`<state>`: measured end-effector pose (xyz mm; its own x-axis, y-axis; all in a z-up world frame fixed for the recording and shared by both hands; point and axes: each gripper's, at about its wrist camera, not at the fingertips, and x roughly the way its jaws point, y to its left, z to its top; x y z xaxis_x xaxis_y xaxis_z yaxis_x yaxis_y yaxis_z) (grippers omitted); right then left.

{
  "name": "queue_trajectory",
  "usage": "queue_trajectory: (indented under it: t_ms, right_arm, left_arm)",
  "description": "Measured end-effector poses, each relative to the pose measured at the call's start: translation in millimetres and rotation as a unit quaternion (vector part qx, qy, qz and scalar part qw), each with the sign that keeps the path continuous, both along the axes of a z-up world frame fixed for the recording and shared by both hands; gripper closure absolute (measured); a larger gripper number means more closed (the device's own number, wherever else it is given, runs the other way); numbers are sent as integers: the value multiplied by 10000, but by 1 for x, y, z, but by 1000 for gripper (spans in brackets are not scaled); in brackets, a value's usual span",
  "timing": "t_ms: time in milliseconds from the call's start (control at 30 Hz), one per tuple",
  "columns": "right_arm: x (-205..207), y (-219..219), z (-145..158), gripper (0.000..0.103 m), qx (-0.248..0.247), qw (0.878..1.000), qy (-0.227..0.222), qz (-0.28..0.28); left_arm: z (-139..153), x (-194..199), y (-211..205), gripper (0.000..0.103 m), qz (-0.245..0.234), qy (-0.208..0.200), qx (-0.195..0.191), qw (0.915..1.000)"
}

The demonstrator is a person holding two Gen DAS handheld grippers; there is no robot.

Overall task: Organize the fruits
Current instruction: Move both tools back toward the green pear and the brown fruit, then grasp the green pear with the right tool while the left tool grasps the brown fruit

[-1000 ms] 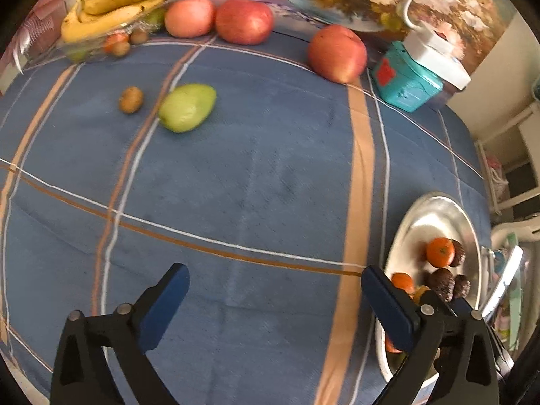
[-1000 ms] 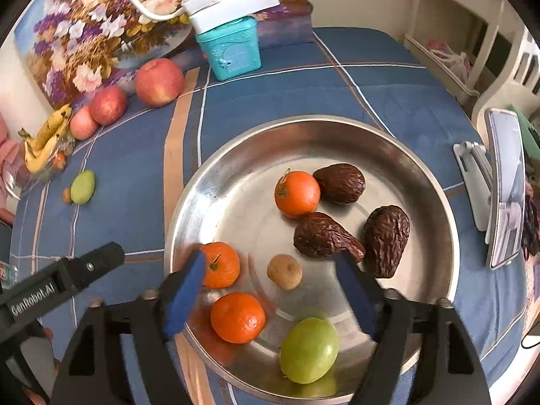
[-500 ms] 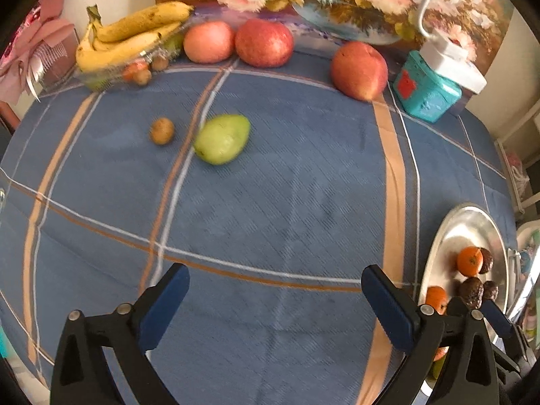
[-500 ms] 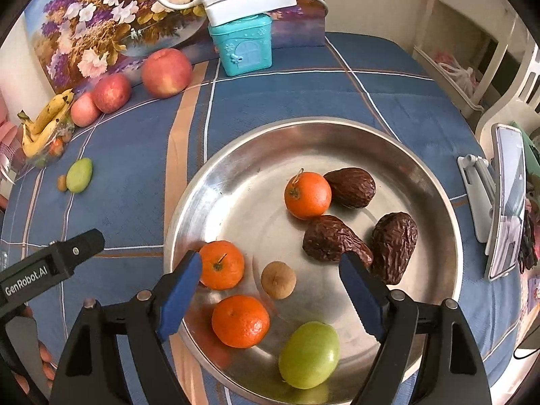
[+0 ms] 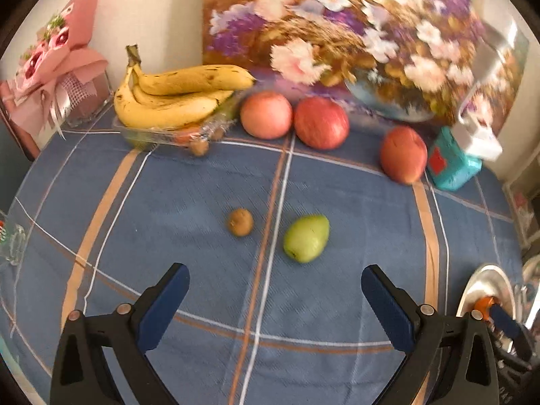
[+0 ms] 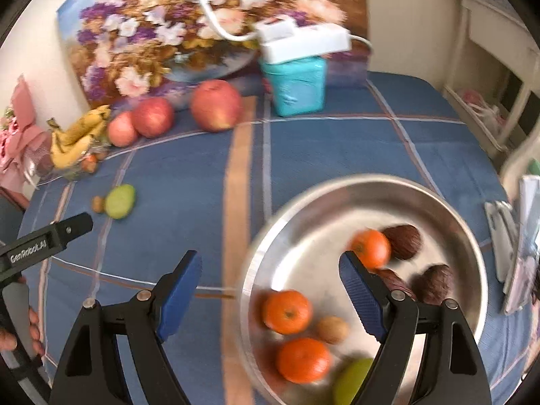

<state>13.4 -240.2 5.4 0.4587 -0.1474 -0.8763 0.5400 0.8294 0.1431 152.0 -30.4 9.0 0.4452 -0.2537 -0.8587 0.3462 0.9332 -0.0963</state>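
A green pear-like fruit (image 5: 306, 238) and a small brown fruit (image 5: 240, 222) lie on the blue cloth just ahead of my open, empty left gripper (image 5: 275, 295). Both also show in the right wrist view, the green fruit (image 6: 120, 201) far left. A steel plate (image 6: 449, 202) holds three oranges (image 6: 287, 311), a small brown fruit (image 6: 332, 329), a green fruit (image 6: 352, 381) and three dark wrinkled fruits (image 6: 403, 241). My right gripper (image 6: 270, 292) is open and empty over the plate's left rim. Three red apples (image 5: 321, 122) and bananas (image 5: 175, 96) sit at the back.
A teal box (image 6: 295, 86) with a white power strip (image 6: 303, 40) on it stands at the back, before a flower painting (image 5: 354, 33). A pink bouquet (image 5: 57, 67) is at the back left. A phone stand (image 6: 519, 236) is right of the plate.
My left gripper has swung left and forward toward the green fruit and small brown fruit, which now lie close ahead. My right gripper has drawn back and left, off the plate's centre.
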Motion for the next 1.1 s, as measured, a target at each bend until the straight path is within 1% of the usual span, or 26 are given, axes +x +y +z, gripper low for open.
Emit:
queue_trajectory:
  t_ms: [133,267,400,467,500,600,667,767,867,933,1000,1033,1100]
  right_arm:
    - [26,13,4,19,219,9991,-241,263]
    - [55,31,4,19,346,9972,-330,575]
    - [82,46,2,19,390,9951,-328,843]
    - [94,53,-1,19,450,9944,-349,894]
    - [101,56,-3,19,507,9939,-369,907]
    - [119,62,-12,19,730,9921,-379,947]
    - [132,68,-17,19,808,9913,-345,980]
    - [147,74,-24,19,847,9902,-336,1055]
    - [161,82,-34,21,842,9887,-280,1208]
    - [167,86,-39,25,829,9877,-257,1301]
    - [173,92,-45,28,832,9865,-230,1395]
    - [176,96,-49,28,832,9857,-195,1450]
    - [181,102,-54,31,818,9848,-146,1526]
  left_arm:
    - [-7,17,12,1,169,131,-258,9994]
    - [-17,34,24,3,312,253,-526,9978]
    - [-26,50,35,12,500,398,-838,9944]
    - [-31,55,38,13,568,401,-877,9937]
    - [-33,59,39,15,587,417,-928,9931]
    - [-40,67,42,19,642,521,-1221,9891]
    - [-45,72,43,21,683,538,-1259,9882]
    - [-54,79,43,28,755,633,-1302,9866]
    - [-63,84,42,30,744,787,-1463,9833]
    - [-67,86,38,34,710,851,-1526,9820]
    - [-71,87,34,44,666,889,-1531,9819]
    - [-72,88,33,46,656,907,-1534,9818]
    - [-74,88,32,58,652,926,-1545,9815]
